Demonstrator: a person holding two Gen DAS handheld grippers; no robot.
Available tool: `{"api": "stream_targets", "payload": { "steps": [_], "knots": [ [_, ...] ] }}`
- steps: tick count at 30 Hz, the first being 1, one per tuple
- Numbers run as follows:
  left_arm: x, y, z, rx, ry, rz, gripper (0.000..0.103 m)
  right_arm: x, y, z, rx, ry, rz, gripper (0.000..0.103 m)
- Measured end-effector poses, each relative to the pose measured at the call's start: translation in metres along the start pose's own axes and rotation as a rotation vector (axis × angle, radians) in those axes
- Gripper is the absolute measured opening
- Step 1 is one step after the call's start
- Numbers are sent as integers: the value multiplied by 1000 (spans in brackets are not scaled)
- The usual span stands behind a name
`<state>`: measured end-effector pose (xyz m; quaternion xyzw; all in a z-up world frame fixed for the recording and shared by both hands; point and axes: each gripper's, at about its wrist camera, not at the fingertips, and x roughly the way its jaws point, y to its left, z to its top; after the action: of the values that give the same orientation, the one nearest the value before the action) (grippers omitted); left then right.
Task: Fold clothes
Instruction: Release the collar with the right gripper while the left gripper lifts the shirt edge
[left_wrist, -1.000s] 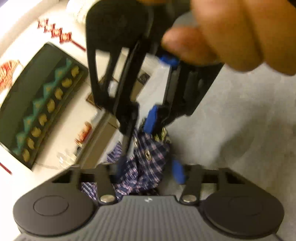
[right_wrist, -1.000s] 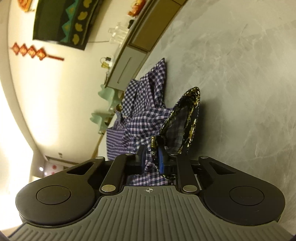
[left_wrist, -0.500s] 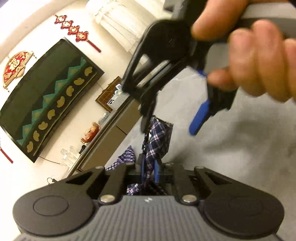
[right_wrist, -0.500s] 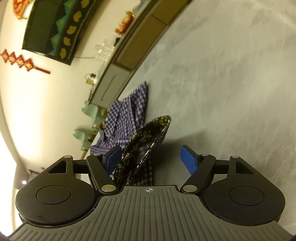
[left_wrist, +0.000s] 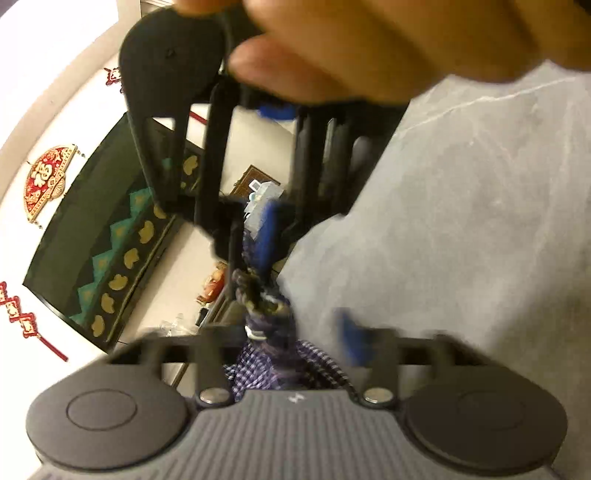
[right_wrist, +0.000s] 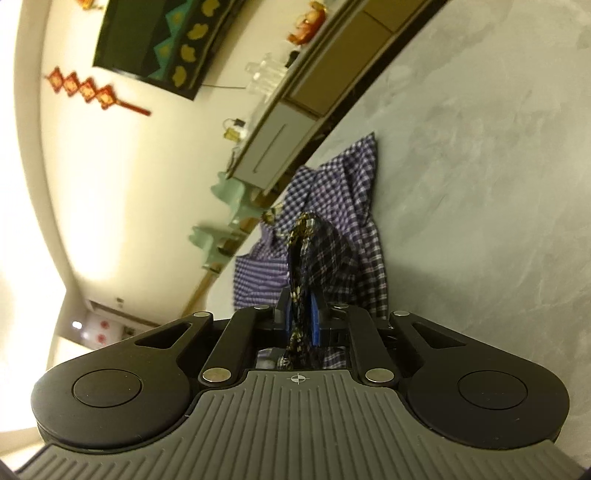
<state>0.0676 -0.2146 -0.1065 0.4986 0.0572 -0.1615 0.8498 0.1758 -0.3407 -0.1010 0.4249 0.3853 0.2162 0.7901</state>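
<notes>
Broadly, bare grey tabletop (right_wrist: 480, 166) is lying open beside the crumpled blue checked shirt (right_wrist: 332, 206) near its far edge, the right gripper (right_wrist: 300, 321) closing on its patterned collar, the left gripper (left_wrist: 295, 343) opening around blurred cloth.

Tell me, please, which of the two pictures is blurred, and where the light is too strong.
Left wrist view: motion blur smears the hand, the left gripper and the checked shirt. Right wrist view: sharp on the right gripper and the shirt; the wall at the left is overexposed; fisheye bends the cabinet.
</notes>
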Motion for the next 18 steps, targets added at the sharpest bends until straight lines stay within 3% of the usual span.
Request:
{"api": "stream_targets", "payload": {
  "steps": [1,3,8,11,13,14,18],
  "knots": [
    [-1,7,1,-26,4,-10,12,-3,1,1,-11,-13,-17,26],
    [-6,28,1,-91,1,12,12,-10,-4,5,8,-52,-2,61],
    [-54,151,-26,-510,1,193,11,-17,8,5,-50,-103,3,65],
    [-117,211,-81,-864,50,337,11,-4,24,-6,-131,-49,6,66],
    [-152,219,-138,-1110,155,329,11,15,39,-21,-181,17,27,67],
    [-164,212,-161,-1184,208,307,11,26,47,-30,-208,55,37,69],
    [-189,166,-211,-1346,333,266,11,78,81,-78,-315,215,33,71]
  ]
}}
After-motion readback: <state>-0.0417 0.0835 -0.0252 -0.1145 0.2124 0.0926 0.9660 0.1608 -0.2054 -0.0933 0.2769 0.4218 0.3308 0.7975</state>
